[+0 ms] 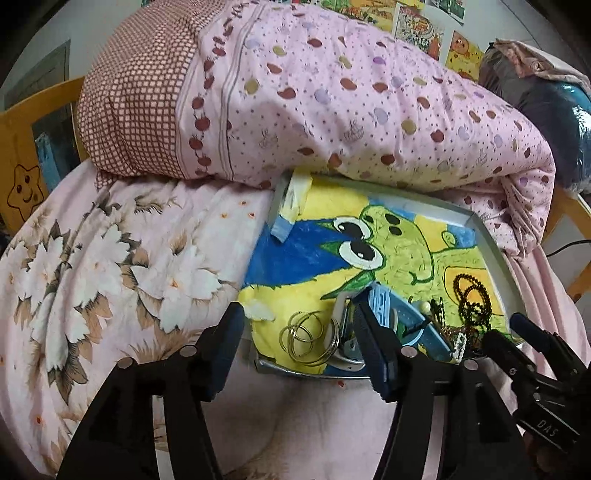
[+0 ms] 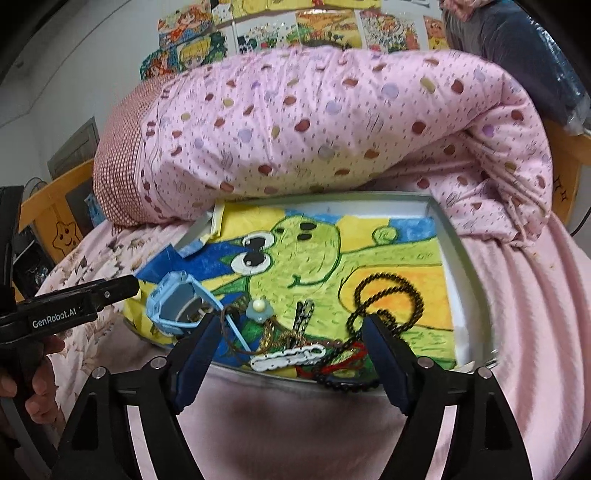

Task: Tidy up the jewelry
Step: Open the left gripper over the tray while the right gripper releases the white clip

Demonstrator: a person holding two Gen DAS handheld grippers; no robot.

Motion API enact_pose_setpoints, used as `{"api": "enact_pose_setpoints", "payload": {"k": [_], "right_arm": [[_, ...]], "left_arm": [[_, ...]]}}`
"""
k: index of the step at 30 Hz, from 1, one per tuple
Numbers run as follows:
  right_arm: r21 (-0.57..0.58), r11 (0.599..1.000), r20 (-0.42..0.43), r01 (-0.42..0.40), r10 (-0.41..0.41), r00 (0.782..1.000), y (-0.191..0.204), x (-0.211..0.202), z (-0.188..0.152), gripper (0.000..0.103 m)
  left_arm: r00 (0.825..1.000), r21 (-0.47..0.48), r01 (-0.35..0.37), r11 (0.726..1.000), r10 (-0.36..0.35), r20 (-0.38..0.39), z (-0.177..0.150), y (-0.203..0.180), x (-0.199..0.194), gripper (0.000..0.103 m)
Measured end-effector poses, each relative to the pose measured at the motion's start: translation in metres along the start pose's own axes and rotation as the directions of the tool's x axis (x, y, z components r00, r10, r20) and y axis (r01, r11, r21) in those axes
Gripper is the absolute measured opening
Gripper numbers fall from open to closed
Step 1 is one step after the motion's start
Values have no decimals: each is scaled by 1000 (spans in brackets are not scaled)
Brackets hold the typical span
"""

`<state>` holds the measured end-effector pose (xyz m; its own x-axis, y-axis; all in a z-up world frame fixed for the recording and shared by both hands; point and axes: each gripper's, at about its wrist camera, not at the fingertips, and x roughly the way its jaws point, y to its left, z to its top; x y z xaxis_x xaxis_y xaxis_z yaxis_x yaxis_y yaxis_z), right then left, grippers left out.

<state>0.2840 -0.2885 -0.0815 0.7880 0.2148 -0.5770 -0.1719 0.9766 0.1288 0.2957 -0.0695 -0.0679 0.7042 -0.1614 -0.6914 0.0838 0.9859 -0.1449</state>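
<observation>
Left gripper [image 1: 299,321] hovering with jaws spread wide and empty over the near left corner of the framed frog painting [image 1: 402,254], straddling the thin gold bangles [image 1: 308,338] lying there. Right gripper [image 2: 290,334] likewise gaping, holding nothing, poised above the jewelry heap at the painting's near edge. Between its fingers: a white chain-link clip [image 2: 286,358] lying flat, tangled red cord [image 2: 341,363] and dark beads [image 2: 343,384] spilling over the frame's edge. Just beyond, a dark beaded necklace [image 2: 388,299] looping across the orange patch, a pearl flower piece [image 2: 260,308] sitting beside a light blue watch [image 2: 177,304]. Painting resting on a pink bedsheet [image 2: 517,295], its far edge tucked under a folded dotted quilt [image 2: 332,125]. Drawings [image 2: 325,29] lining the wall behind.
</observation>
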Motion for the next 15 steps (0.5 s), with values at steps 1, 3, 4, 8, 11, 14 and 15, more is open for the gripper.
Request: {"api": "enact_pose_setpoints", "payload": {"k": [1,3,4,8,11,14,15], "right_arm": [[6,1000,11,-1,1,1000,0,-4,2,83],[26,1000,36,1,-2,999,-2,-12,5,93],[33,999,47,0,-2,999,-1,-15,5,94],[46,999,96,7,-12,995,2,-35,10,99],[49,999,131,21,-27,991,7,-53,13,103],[50,998,182,36,-45,982,14,-73,16,103],[49,998,194,38,-47,980,15,-79,17,103]], "left_arm": [[1000,-5,1,1000,-1,14,1,1,-4,72],[999,-17,11,1000,-10,53,0,4,-15,79],[997,-20,16,1000,-15,74,0,5,-21,83],[991,-7,24,1000,-23,129,0,5,-41,86],[984,-5,24,1000,-23,178,-2,7,-60,101],[972,-11,40,999,-36,234,-5,9,-81,101],[969,-11,43,999,-39,246,-5,9,-87,101]]}}
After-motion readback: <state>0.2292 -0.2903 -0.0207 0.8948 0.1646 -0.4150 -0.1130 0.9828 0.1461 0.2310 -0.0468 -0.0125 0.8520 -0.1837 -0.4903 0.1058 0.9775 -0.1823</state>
